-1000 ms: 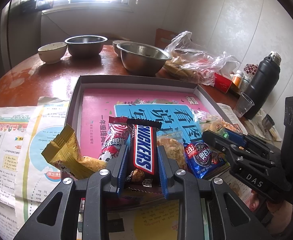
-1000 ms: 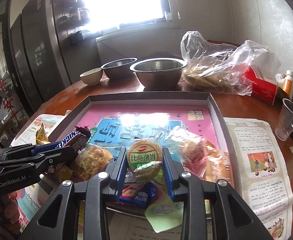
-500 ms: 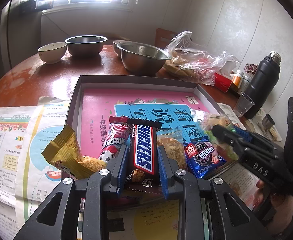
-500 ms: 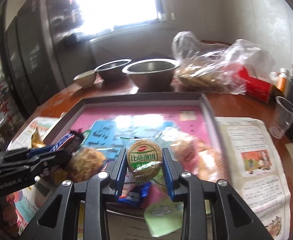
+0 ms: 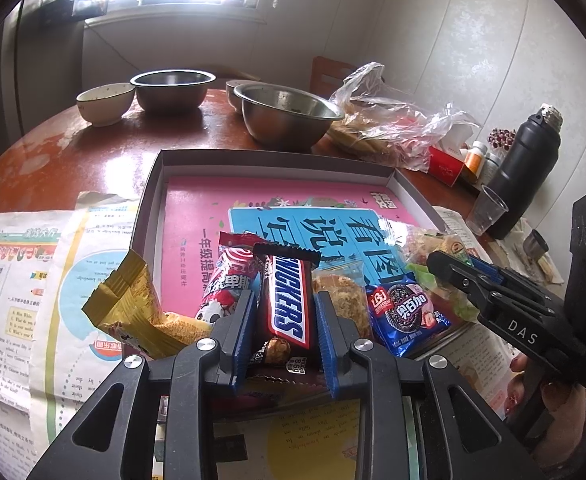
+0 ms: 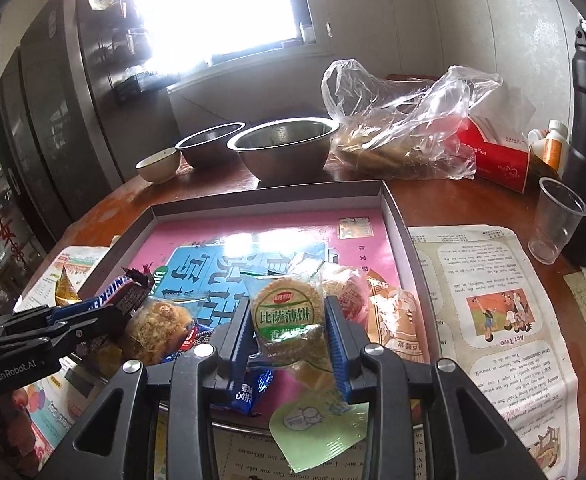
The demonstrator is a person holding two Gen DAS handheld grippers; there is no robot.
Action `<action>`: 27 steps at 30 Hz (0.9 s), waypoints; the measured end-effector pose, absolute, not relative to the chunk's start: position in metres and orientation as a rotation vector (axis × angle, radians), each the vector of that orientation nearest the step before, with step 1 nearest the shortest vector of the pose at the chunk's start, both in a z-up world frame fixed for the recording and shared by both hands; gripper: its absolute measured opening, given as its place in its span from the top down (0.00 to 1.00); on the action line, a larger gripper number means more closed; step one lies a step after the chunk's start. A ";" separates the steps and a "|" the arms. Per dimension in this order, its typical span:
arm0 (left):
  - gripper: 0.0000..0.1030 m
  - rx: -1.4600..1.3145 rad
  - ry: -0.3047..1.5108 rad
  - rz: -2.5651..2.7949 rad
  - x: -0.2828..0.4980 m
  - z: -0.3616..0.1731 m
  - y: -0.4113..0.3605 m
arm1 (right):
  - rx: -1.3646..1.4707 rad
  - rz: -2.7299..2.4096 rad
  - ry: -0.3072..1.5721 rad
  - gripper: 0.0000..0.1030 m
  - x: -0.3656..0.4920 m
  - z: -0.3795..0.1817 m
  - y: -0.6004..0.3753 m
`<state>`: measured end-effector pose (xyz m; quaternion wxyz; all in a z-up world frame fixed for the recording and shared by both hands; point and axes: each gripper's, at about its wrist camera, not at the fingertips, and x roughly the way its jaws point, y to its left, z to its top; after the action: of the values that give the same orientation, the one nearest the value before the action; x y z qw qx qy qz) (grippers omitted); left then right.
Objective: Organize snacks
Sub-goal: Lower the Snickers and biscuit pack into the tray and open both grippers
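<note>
snickers bar (image 5: 286, 307) — left gripper (image 5: 285, 316)

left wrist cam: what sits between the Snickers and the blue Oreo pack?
A clear-wrapped golden floss cake lies between the Snickers and the blue Oreo pack, just right of the left tongs. Left wrist view shows it.

Bright window (image 6: 221, 4) overexposed; pale panelled walls (image 5: 473, 40); dark cabinet (image 6: 65, 120) left; worn reddish counter (image 5: 73, 152).
</note>
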<state>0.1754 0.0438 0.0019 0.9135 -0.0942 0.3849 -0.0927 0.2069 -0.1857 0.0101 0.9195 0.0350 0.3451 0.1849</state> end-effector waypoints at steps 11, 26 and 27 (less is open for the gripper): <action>0.57 -0.198 0.794 -0.193 0.174 0.004 0.044 | 0.083 0.345 0.705 0.59 0.206 0.012 -0.191; 0.40 -0.184 0.779 -0.177 0.166 0.015 0.040 | 0.105 0.290 0.721 0.57 0.208 0.010 -0.203; 0.40 -0.182 0.779 -0.177 0.165 0.015 0.039 | 0.106 0.290 0.721 0.57 0.208 0.010 -0.204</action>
<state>0.1655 0.0388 0.0149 0.9173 -0.0883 0.3785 -0.0861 0.2078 -0.2035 0.0103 0.9241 0.0516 0.3513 0.1411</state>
